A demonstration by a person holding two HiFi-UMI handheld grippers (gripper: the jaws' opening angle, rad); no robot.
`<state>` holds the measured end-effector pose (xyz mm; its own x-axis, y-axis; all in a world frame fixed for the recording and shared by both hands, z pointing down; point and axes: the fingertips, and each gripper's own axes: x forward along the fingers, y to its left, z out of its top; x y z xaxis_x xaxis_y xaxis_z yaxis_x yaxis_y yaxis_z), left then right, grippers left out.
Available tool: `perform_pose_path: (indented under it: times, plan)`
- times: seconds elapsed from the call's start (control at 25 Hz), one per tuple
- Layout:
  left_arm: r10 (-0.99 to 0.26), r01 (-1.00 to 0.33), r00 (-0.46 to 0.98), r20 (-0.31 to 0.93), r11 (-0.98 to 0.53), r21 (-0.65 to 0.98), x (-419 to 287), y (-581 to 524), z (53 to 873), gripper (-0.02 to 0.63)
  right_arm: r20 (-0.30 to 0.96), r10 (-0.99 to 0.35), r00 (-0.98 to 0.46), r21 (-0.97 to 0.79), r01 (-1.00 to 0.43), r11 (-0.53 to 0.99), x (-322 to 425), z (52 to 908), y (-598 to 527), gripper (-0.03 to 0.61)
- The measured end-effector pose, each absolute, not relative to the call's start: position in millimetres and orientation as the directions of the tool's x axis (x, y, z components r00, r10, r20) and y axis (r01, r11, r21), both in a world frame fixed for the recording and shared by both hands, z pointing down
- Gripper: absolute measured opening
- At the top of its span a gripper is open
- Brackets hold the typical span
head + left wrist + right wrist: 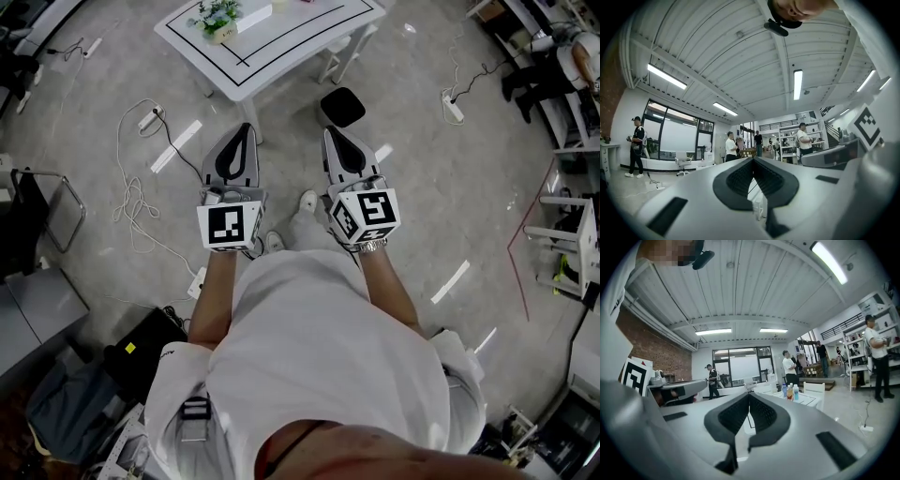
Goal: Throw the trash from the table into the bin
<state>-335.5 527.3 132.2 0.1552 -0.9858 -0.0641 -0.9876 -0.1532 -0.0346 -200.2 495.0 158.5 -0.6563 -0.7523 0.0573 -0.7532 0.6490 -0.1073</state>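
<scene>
Mottled grey floor [441,178], rectangular white table [309,30] (black-lined)

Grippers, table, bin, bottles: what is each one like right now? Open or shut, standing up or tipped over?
left gripper, fingers shut, holding nothing.
right gripper, fingers shut, holding nothing.
table, standing, with things on top.
bin, upright on the floor beside the table; cannot tell if anything is inside.
bottles, standing upright on the table.
</scene>
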Motion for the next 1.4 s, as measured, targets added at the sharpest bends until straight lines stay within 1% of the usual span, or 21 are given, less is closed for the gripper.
perform_pose_path:
  times: [0.24,0.4,0.64,0.76,0.88,1.08,1.4]
  plan:
    - [-0.991,-0.993,0.116,-0.059,-0.114,-0.031,-336.4,462.5,132.3,0.003,0.055,-0.732,-0.679,-0.117,-0.732,0.671,-200.8,161.1,428.5,0.009]
    - [-0.993,-0.994,0.103,-0.064,-0.101,-0.038,-321.7,423.7,128.0,0.003,0.060,-0.718,-0.694,-0.125,-0.719,0.684,-190.3,163.3,386.6,0.009]
    - [-0.998,-0.997,0.046,-0.036,-0.043,-0.059,-309.3,389.6,132.8,0.003,0.050,-0.701,-0.711,-0.161,-0.699,0.697,-179.3,168.0,339.9,0.009]
    - [-0.998,-0.998,0.034,-0.055,-0.031,-0.062,-304.3,374.7,126.8,0.003,0.037,-0.689,-0.724,-0.155,-0.685,0.712,-176.1,166.0,326.8,0.009]
    - [-0.996,-0.997,0.034,-0.079,-0.029,-0.067,-298.1,360.4,120.4,0.003,0.031,-0.687,-0.726,-0.133,-0.685,0.717,-168.1,163.0,314.5,0.009]
    - [-0.995,-0.998,0.054,-0.084,-0.051,-0.046,-286.6,334.2,119.9,0.003,0.038,-0.716,-0.697,-0.120,-0.715,0.689,-144.8,161.4,286.5,0.009]
    - [-0.989,-0.993,0.118,-0.091,-0.115,-0.034,-283.6,270.3,136.9,0.003,0.092,-0.734,-0.673,-0.081,-0.740,0.668,-140.9,182.5,234.3,0.009]
